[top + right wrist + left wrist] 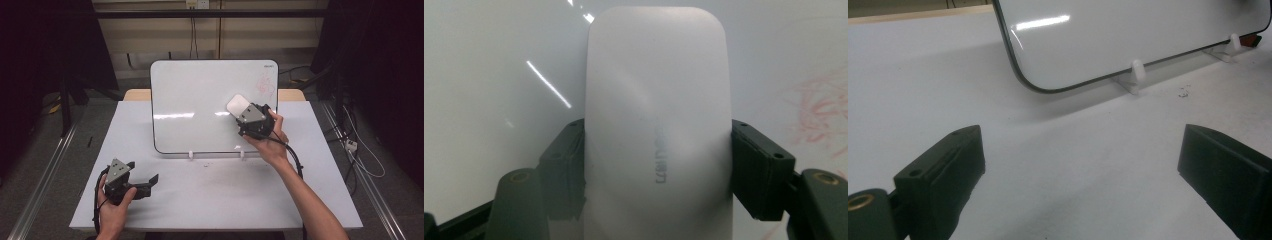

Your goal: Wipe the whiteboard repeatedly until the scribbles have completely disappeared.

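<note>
The right tongs (pixel 243 109) are clamped on a white whiteboard eraser (pixel 238 104), one black jaw pressed to each long side of it. In the right gripper view the eraser (pixel 658 125) stands up between the jaws with faint grey lettering on its back, and it looks held flat against the whiteboard (pixel 484 60), though I cannot tell for sure that it touches. Faded red marker scribbles (pixel 819 112) sit on the board just to the right of the eraser. The right hand (pixel 271 142) grips those tongs from below, forearm reaching in over the worktop.

The left tongs (pixel 145 181) are spread wide with nothing between them, low over the near left part of the white worktop (pixel 210 200) in the left hand (pixel 112 207). In the left gripper view the two jaws stand far apart over bare worktop (pixel 908 75).

The whiteboard (pixel 200 100) stands propped upright across the middle of the worktop on two small white feet (pixel 1137 72), leaning slightly back. The red smudges (pixel 266 84) are in its upper right corner, above and to the right of the eraser.
</note>
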A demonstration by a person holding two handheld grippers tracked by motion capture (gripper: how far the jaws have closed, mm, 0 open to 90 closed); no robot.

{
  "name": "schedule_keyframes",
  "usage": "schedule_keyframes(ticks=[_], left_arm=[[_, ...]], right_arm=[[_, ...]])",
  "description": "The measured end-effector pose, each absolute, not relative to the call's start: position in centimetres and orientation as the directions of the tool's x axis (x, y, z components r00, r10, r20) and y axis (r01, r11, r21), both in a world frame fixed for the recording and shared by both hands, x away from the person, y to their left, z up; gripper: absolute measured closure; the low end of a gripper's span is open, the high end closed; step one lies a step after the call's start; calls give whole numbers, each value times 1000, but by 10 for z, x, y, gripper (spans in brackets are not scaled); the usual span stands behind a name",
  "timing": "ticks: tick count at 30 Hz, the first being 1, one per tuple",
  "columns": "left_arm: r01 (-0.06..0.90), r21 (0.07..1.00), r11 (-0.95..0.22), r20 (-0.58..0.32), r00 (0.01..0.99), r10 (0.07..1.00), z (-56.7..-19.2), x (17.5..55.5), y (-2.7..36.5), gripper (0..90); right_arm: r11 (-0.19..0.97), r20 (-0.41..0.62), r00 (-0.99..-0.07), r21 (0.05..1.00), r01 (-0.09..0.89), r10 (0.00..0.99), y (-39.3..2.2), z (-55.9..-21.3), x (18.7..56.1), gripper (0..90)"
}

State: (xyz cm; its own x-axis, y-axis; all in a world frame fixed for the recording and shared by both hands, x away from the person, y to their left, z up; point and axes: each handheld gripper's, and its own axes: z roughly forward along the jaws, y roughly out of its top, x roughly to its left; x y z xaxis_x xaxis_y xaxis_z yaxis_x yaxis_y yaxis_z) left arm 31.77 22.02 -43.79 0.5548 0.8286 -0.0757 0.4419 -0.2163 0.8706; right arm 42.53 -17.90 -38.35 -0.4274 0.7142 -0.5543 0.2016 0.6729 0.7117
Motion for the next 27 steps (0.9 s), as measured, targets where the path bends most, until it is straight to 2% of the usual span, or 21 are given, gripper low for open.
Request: schedule_keyframes(ticks=[11,22,27], left_arm=[[443,870,-214,-78,552,830,-438,317,222,48],[447,869,-211,-82,551,830,-439,317,223,47],[446,871,-205,-86,550,831,-439,317,224,47]], right_arm=[[645,-530,-416,735,211,739,-186,-370,439,317],[577,-487,-345,782,237,802,-211,-339,465,317],[575,-491,-336,786,227,804,-212,-342,461,316]])
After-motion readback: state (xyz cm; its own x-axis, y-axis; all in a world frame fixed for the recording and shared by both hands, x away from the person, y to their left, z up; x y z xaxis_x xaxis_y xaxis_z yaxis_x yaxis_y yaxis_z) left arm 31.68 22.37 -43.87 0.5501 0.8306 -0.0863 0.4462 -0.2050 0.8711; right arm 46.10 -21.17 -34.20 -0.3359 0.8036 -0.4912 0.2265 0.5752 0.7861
